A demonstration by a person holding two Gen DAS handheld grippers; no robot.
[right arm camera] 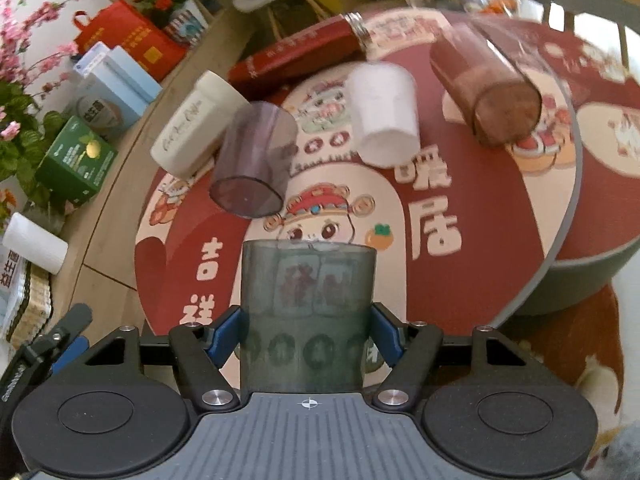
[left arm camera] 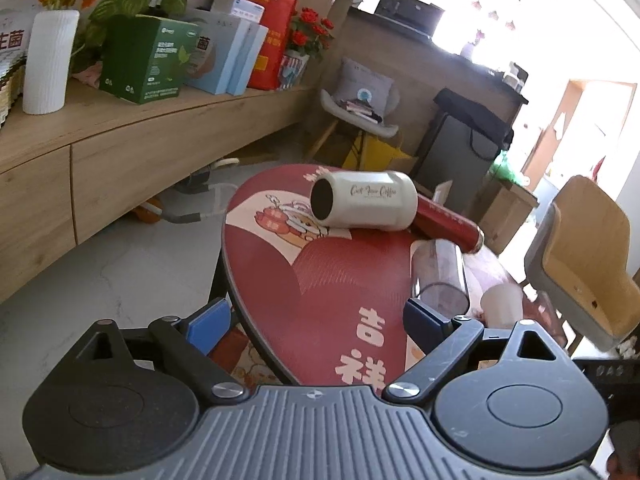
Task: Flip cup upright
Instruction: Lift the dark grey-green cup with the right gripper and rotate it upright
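Nearest, the right gripper [right arm camera: 307,330] is clamping its blue fingers [right arm camera: 226,334] on a translucent green cup [right arm camera: 308,316], holding it by the sides, probably so it can be turned upright. The left gripper [left arm camera: 316,328] is hanging released over the red desk [left arm camera: 320,280] (waiting, I'd guess). Farther off, a purple tumbler [right arm camera: 254,160], white cup [right arm camera: 384,114] and cream coffee mug [left arm camera: 364,200] are lying tipped.

Home: sideboard [left arm camera: 120,136] w/ flower vase [left arm camera: 49,62]
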